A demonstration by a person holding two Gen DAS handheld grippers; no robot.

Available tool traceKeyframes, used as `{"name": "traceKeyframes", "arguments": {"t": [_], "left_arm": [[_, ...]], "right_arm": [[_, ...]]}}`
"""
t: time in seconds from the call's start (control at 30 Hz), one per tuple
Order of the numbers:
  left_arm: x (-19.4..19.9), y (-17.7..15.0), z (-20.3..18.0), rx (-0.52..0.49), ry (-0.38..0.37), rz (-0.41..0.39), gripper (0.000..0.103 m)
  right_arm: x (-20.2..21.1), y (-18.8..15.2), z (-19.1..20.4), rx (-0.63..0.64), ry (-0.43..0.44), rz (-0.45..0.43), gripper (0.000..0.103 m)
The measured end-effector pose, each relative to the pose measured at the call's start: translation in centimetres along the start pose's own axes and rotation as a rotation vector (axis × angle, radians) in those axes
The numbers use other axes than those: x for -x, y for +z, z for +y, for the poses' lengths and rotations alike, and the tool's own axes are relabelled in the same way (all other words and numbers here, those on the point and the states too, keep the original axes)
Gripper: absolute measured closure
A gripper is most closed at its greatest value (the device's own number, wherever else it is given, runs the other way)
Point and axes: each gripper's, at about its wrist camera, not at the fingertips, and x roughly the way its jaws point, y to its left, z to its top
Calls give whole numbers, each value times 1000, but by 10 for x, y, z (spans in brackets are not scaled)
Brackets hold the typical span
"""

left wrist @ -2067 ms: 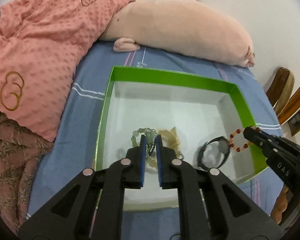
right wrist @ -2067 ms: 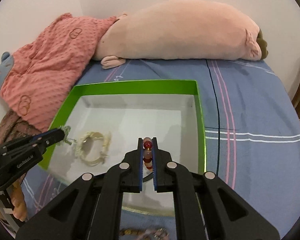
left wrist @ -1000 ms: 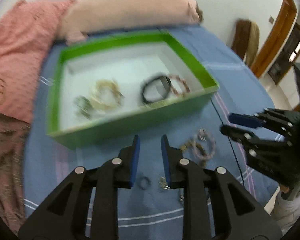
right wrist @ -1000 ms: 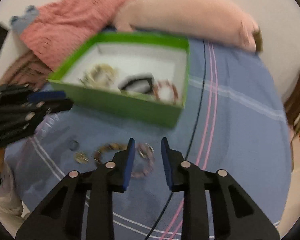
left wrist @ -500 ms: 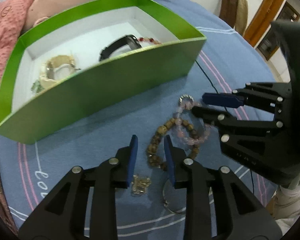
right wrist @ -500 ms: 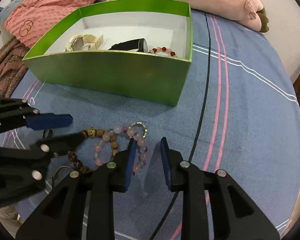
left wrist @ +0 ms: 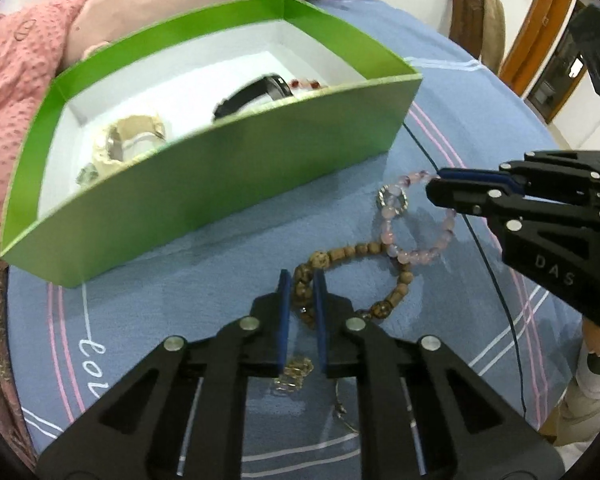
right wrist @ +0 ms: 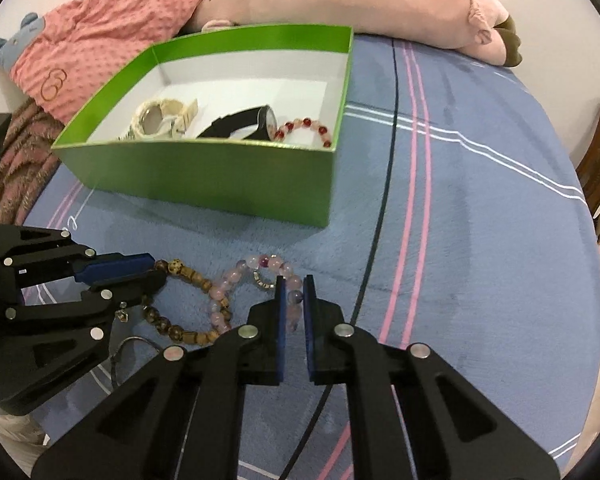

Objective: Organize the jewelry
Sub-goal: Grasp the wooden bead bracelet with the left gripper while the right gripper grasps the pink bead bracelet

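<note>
- Wooden brown beads sit between my left gripper (left wrist: 300,280) pads: its jaws are together on the near-left arc of the brown bead bracelet (left wrist: 374,276), which lies as a loop on the blue bedspread (right wrist: 480,220).
- Pink beads are pinched in my right gripper (right wrist: 292,286); its jaws have come together on the right-hand arc of the pink bead bracelet (right wrist: 236,280).
- Both loops lie just in front of the green box (right wrist: 220,184), whose near wall stands between my jaws and the white floor inside, so each lift must clear that wall first, I judge.
- Overlap is the snag: the pink loop crosses the brown one where they touch, between my two grippers, so lifting them apart may drag one with the other.
- Inside the box lie a cream watch (right wrist: 160,118), a black watch (right wrist: 244,122) and a red bead bracelet (right wrist: 306,128); the free floor is towards the far wall.
- Small pieces, a thin wire hoop (right wrist: 134,346) and a gold trinket (left wrist: 294,372), rest under and beside my left fingers, not gripped.
</note>
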Motion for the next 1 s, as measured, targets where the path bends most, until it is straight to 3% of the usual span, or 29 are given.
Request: {"name": "traceKeyframes", "arguments": {"t": [0.27,0.57,0.83,1.0], "left_arm": [[21,-2,10,33,-23,-53,92],[-2,0,17,50,-16,15,92],[-9,-1,17,40,-16,26,92],[-10,-2,14,26,-7,24,88]], "right_arm": [[12,1,3,-1,-4,-22,95],[0,3,-2,-28,-19,14,95],[-23,3,0,-14,-56,64,91],[-26,6,4,8,-101,49,71]]}}
